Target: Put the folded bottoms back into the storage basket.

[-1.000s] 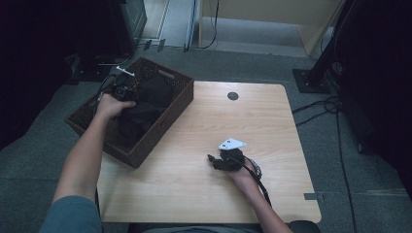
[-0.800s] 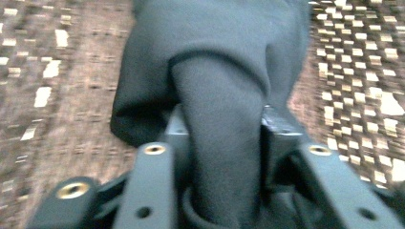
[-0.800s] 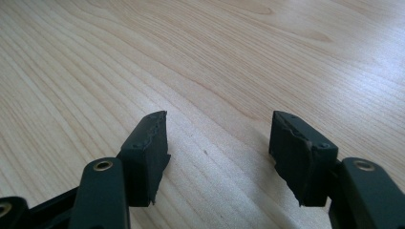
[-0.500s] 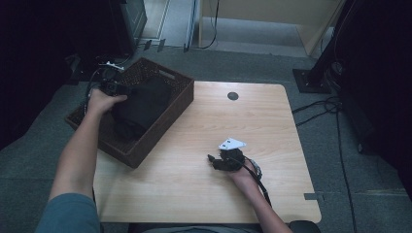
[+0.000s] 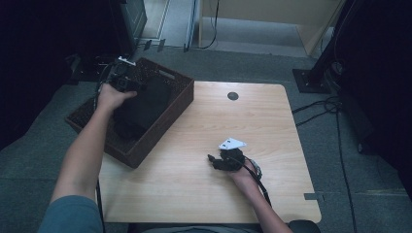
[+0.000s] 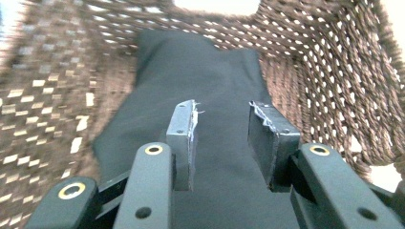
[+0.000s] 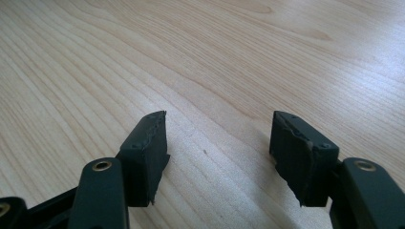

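Since the earlier frame the left gripper (image 5: 121, 80) has risen from the middle of the basket toward its far corner, and its jaws have just been closing. In the left gripper view they stand at a moderate gap with no cloth pinched between the pads (image 6: 184, 129); the black folded cloth (image 6: 205, 90) lies directly below and ahead of them, spread over the floor of the brown woven wicker basket (image 6: 329, 76).

The right gripper (image 5: 224, 160) has not shifted. It rests on the pale wood-grain table (image 7: 200, 57), jaws set fairly wide with nothing between them.

Handling judgement: the cloth appears soft, light and limp, not fragile. It would drape and sag when lifted, and its smooth weave may slip from a shallow hold. A pinch on a raised fold or the near edge just ahead of the left pads looks the surest hold.

Beyond the cloth, the far basket wall rises, open-weave and stiff.

No brand, label or legible writing is visible.
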Action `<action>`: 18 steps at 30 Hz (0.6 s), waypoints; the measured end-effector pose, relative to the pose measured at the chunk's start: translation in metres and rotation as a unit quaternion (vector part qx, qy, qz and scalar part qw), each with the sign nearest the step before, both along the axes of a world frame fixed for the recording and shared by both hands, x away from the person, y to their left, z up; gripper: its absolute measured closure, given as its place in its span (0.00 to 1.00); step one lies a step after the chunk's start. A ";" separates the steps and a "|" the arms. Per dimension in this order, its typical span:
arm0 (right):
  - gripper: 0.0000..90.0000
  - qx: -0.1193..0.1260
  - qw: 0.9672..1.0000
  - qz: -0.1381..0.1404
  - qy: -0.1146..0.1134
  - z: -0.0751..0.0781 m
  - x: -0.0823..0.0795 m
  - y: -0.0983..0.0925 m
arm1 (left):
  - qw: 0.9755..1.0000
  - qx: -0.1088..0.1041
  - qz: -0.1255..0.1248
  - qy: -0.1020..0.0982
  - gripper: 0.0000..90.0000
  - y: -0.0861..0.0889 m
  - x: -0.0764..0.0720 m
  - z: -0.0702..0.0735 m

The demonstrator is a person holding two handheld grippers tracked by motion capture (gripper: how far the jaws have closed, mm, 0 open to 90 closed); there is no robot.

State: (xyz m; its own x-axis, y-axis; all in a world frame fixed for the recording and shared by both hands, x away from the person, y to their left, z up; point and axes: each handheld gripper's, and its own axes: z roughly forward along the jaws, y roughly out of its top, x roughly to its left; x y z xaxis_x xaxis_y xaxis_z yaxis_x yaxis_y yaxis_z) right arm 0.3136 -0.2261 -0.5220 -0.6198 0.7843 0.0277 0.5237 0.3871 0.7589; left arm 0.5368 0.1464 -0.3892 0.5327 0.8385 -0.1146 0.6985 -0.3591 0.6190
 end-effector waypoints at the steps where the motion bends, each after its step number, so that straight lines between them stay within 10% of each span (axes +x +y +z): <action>1: 0.42 -0.001 1.000 0.000 -0.001 0.000 0.000 0.000 | 1.000 -0.002 -0.003 0.003 0.70 -0.003 0.001 -0.004; 18: 0.42 0.001 1.000 -0.002 -0.001 0.000 0.001 0.000 | 0.999 -0.008 0.036 0.008 0.63 0.026 0.010 -0.065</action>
